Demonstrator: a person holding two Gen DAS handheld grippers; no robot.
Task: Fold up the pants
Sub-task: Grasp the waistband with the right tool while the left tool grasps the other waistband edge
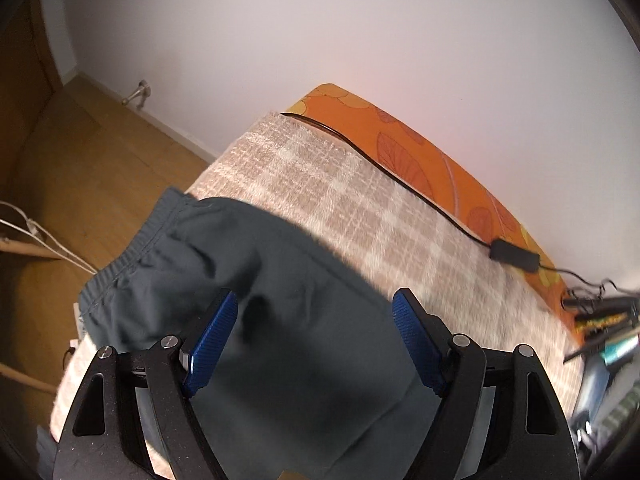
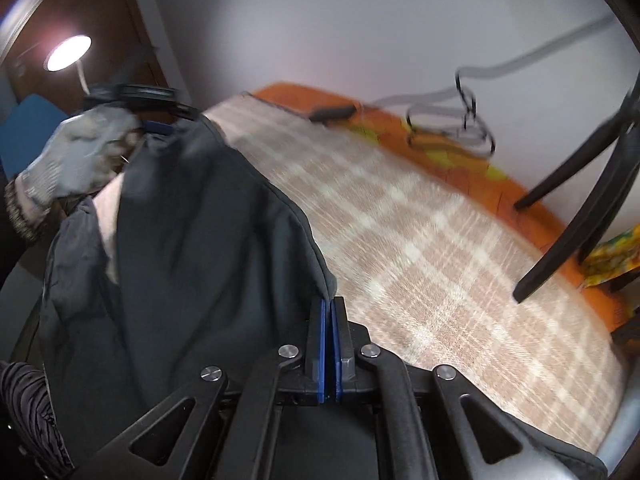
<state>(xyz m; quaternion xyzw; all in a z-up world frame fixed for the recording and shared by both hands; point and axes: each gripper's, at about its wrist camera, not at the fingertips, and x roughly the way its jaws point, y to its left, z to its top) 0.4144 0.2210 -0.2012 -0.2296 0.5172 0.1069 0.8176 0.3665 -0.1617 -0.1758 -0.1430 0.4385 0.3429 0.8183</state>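
Observation:
Dark grey-green pants lie on a beige checked blanket, the elastic waistband at the left edge. My left gripper is open, its blue pads spread above the cloth, holding nothing. In the right wrist view my right gripper is shut on an edge of the pants and lifts the cloth off the blanket. The gloved left hand with the other gripper is at the far end of the raised cloth.
An orange patterned sheet borders the blanket by the white wall. A black cable with an adapter lies along it. Dark chair legs stand at the right. Wooden floor lies to the left. A lamp glows.

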